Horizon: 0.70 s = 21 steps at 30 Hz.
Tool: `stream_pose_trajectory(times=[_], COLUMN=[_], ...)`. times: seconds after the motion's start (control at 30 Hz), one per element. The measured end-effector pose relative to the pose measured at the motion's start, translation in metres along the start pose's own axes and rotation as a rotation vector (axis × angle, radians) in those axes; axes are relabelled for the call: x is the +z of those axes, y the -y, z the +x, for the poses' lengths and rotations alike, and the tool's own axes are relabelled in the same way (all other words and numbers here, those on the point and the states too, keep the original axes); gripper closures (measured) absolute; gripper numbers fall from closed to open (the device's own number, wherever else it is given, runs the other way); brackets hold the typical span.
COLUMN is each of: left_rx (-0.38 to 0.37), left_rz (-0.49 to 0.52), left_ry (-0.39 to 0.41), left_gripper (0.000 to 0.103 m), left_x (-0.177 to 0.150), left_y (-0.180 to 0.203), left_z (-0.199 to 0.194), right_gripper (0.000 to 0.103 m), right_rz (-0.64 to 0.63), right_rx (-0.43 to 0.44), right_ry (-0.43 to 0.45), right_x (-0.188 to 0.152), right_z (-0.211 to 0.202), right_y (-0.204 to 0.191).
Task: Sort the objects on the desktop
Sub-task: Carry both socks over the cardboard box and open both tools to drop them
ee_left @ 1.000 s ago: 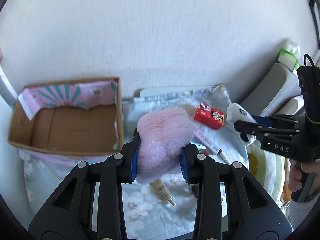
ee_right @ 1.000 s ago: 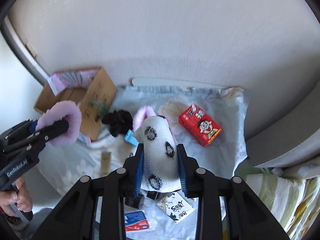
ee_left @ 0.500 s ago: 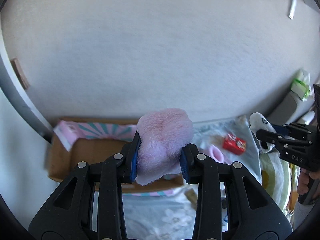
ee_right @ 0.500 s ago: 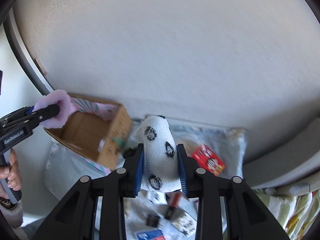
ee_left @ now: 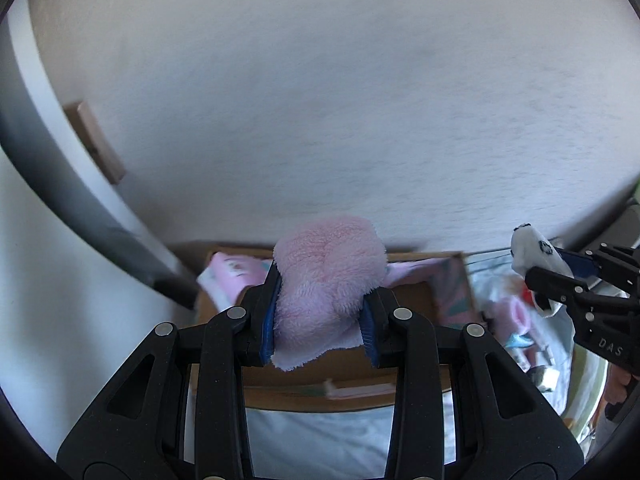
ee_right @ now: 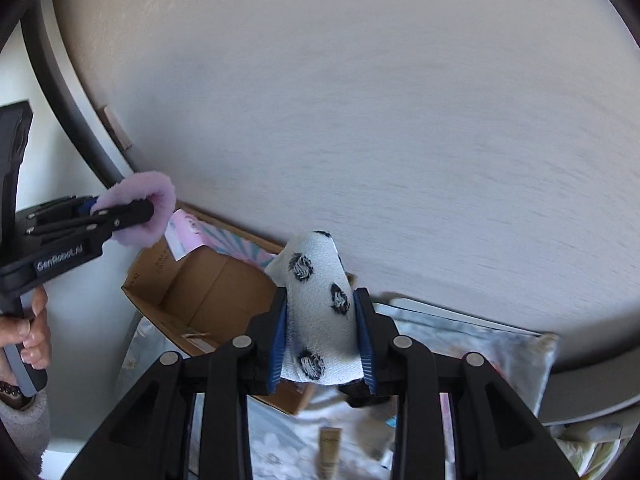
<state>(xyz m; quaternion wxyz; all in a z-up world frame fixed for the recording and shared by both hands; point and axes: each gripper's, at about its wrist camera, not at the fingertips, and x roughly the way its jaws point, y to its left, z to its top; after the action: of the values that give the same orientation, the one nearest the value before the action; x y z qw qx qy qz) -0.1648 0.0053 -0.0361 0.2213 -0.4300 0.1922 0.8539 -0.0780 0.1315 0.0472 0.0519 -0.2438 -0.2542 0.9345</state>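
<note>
- Since a second ago both claws have lifted and swung leftward: the cardboard box, then off to the left of the left wrist view, now lies straight under the left claw, and most of the clutter has slipped out of that view.
- The left claw is clamped on one fluffy pink sock, its blue pads pressed into the pile on both sides; the sock's loose end hangs below the pads, above the box's open top and not touching it.
- The right claw is clamped on one white sock with black spots, which stands up between the pads, held in the air beside the box's right wall.
- From the right wrist view the left claw hovers high at the box's far left corner, a person's hand on its handle.
- Count: two claws, two held socks, one box with a pink-and-teal printed flap.
- One more pink fluffy piece lies on the floral bedding right of the box; the small items around it are too blurred to name.
- A tan tube lies on the bedding below the right claw.
</note>
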Motion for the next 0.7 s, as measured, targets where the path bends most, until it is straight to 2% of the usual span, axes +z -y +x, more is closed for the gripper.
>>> stream_pose_trajectory(times=[0.07,0.13,0.4,0.47,0.6,0.7], left_rx=[-0.008,-0.009,0.02,0.025,0.051,0.055], left_rz=[-0.003,-0.002,0.039,0.046,0.073,0.082], left_ry=[-0.04,-0.085,-0.225,-0.25,-0.282,-0.295], left_gripper=[0.073,0.073,0.073,0.073,0.072,0.072], left_x=[-0.002,-0.006,-0.029,-0.035,-0.049,-0.056], left_y=[-0.011,-0.019,-0.023,-0.022,-0.018,-0.019], left_z=[0.015,0.03,0.086,0.096,0.109,0.111], right_gripper=[0.074,0.074,0.074,0.074,0.074,0.074], right_rz=[-0.007,0.079,0.088,0.06,0.057,0.061], right_rx=[0.009,-0.062,-0.111,-0.141,-0.122,-0.141], right_ry=[-0.032,-0.145,-0.342,-0.383,-0.436,-0.471], right_x=[0.003,0.009,0.001,-0.005,-0.014,-0.017], right_z=[0.019,0.042,0.122,0.136,0.153,0.16], right_y=[-0.012,-0.029,-0.053,-0.061,-0.068,-0.074])
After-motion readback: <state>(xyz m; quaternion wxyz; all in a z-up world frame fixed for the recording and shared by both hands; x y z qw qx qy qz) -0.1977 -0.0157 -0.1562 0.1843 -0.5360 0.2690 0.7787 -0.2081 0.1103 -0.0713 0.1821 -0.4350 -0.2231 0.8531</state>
